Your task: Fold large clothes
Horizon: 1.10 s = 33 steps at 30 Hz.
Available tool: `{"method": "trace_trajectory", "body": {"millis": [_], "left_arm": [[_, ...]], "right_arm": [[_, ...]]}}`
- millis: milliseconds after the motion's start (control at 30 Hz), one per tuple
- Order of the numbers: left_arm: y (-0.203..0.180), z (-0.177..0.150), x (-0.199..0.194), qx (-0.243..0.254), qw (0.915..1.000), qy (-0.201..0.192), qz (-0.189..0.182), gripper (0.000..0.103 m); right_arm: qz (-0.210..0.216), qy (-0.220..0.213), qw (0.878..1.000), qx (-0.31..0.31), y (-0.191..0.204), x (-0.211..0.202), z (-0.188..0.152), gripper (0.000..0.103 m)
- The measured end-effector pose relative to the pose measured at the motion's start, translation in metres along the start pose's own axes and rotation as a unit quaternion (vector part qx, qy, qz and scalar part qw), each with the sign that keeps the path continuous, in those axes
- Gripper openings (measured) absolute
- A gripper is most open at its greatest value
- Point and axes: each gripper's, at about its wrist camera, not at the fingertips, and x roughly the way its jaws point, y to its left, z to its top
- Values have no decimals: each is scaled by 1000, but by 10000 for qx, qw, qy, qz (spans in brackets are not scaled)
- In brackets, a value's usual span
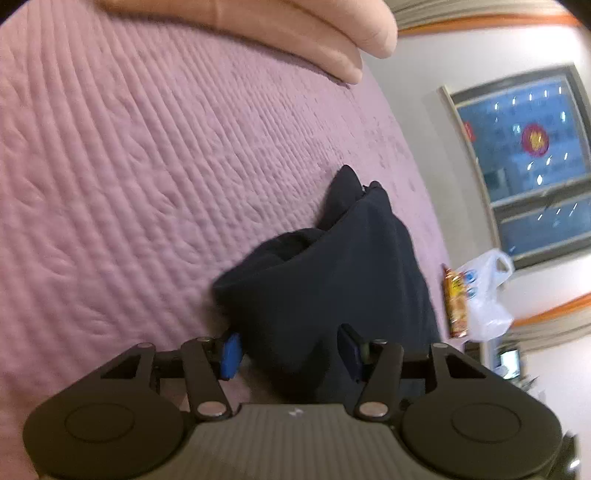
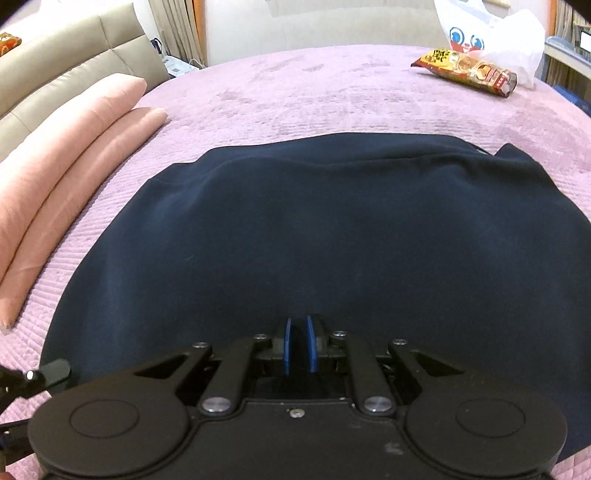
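Observation:
A dark navy garment (image 2: 314, 229) lies folded into a broad flat shape on the pink quilted bed cover (image 2: 295, 85). My right gripper (image 2: 299, 343) hovers over its near edge with its blue pads almost together and nothing between them. In the left wrist view the same garment (image 1: 325, 273) appears as a bunched dark heap on the bed cover (image 1: 129, 184). My left gripper (image 1: 290, 350) is open, its blue pads on either side of the garment's near end, with cloth lying between them.
Folded pink bedding (image 2: 74, 147) lies along the left, also in the left wrist view (image 1: 295, 33). A snack packet (image 2: 465, 72) and a white plastic bag (image 2: 491, 33) sit at the bed's far right. A beige headboard (image 2: 66, 74) stands at the left. A window (image 1: 528, 155) is on the wall.

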Motion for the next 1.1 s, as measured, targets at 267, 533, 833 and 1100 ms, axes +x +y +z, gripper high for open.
{"method": "trace_trajectory", "body": {"millis": [267,533,833,1100], "left_arm": [[-17,8,42,-293,9979,-408,-399,46],[-60,2,33,846,9931,-559,-584,12],[-192,-63,35,2282,9509,-265,-2076,15],[-271,-160,71,3885,8876,926,-2294,15]], "right_arm": [[-226,-240,9994,-65,9,-24,11,13],[-390,-362,9981,298,-11,-2,-18,13],[1609,281,9593,2304,-115,8,-12,2],[1743,179,9462,2721,-181,-29,-3,3]]}}
